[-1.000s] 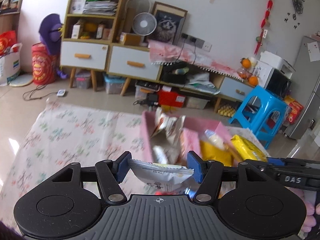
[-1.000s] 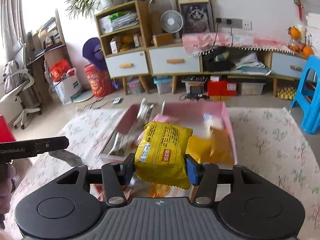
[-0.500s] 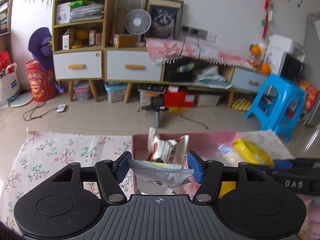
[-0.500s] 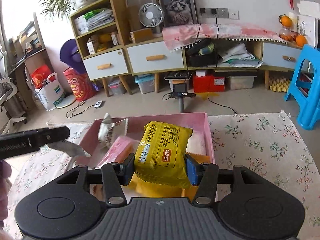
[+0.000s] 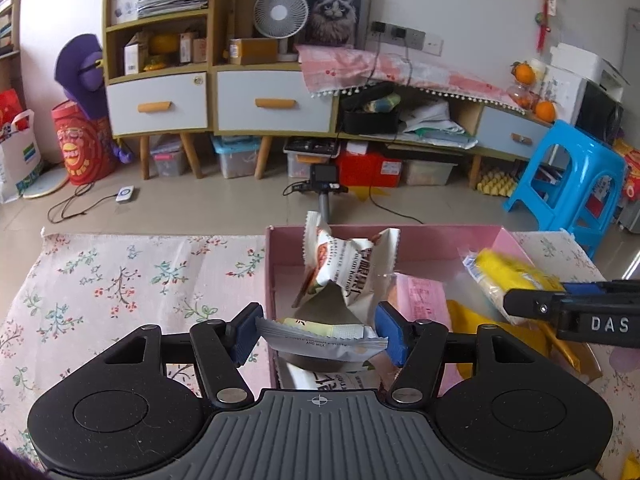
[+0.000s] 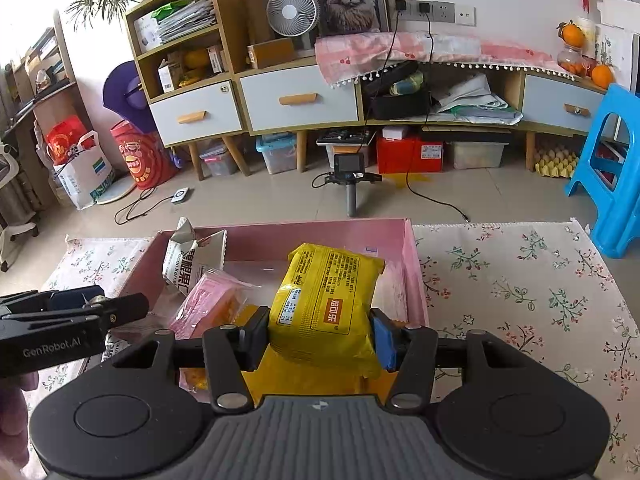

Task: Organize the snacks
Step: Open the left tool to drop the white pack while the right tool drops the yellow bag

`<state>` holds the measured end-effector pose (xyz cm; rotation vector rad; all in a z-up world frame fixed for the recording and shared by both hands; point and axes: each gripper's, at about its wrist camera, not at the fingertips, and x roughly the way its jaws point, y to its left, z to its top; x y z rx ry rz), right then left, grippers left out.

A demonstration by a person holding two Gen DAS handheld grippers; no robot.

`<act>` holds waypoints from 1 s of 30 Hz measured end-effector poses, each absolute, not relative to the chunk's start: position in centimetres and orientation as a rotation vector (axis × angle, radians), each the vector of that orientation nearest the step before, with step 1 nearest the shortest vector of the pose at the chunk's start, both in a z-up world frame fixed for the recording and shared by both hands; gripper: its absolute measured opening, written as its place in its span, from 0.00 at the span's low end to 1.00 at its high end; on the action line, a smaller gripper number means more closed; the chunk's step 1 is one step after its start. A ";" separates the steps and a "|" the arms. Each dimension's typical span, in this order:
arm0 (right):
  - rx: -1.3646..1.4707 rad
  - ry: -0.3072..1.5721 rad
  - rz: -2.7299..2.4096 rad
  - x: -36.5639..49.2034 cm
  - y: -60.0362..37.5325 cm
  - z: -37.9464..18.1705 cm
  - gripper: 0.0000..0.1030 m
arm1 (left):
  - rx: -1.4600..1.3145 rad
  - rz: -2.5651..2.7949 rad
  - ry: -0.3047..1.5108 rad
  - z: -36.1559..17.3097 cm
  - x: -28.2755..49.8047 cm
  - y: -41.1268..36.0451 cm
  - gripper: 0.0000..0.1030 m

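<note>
Left wrist view: the pink box (image 5: 404,236) on the floral surface (image 5: 120,280) already holds several packets, so sorting seems well advanced. The left hand-held gripper (image 5: 318,334) has just been opening slightly, a white snack packet (image 5: 320,338) between its pads above the box. The right hand-held gripper (image 6: 320,338), also easing open, clasps a yellow snack bag (image 6: 326,300) over the box.

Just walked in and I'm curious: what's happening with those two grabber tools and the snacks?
A person is sorting snacks with a handheld gripper in each hand. The left gripper holds a white packet, the right gripper a yellow packet, both over a pink box on a flowered cloth. Other snacks already lie in the box.
</note>
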<state>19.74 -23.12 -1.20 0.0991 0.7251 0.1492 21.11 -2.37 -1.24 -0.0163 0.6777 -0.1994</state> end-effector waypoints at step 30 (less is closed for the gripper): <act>0.097 0.666 0.135 11.8 -22.1 3.8 0.80 | 0.011 -0.279 0.669 2.3 12.4 -0.5 0.88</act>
